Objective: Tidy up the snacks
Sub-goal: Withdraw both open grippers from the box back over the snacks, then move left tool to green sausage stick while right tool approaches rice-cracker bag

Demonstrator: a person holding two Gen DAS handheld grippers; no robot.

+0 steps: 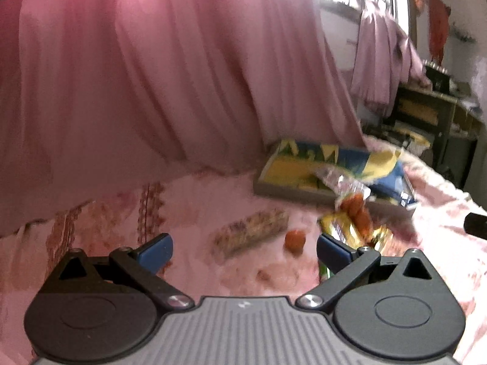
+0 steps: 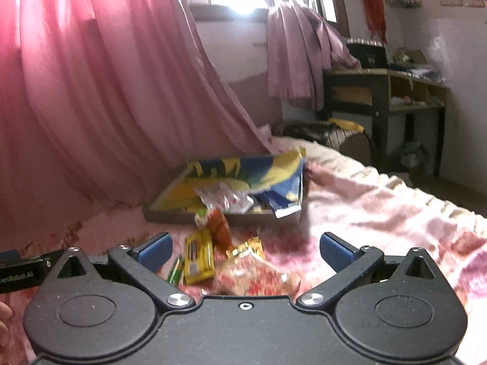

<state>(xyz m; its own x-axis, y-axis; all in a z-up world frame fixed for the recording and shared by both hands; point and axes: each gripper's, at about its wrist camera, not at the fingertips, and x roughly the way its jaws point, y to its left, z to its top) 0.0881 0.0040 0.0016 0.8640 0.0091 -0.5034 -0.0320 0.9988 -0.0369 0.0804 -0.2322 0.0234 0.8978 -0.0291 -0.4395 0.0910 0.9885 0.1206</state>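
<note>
A shallow grey tray (image 1: 292,193) (image 2: 170,213) lies on the pink bedspread and holds a blue-and-yellow snack bag (image 1: 377,167) (image 2: 274,176) and a clear crinkled packet (image 1: 341,179) (image 2: 225,197). Loose snacks lie in front of it: a long nut bar (image 1: 251,231), a small orange round snack (image 1: 294,240), an orange packet (image 1: 357,213) (image 2: 219,228), a yellow bar (image 2: 197,255) and a red-and-gold bag (image 2: 255,273). My left gripper (image 1: 243,251) is open above the bedspread, just short of the nut bar. My right gripper (image 2: 245,251) is open over the loose pile, holding nothing.
A pink curtain (image 1: 152,76) hangs close behind the tray. The bed's right edge (image 2: 395,182) drops toward a dark wooden desk (image 2: 386,91). The other gripper's body (image 2: 21,270) shows at the left edge of the right wrist view.
</note>
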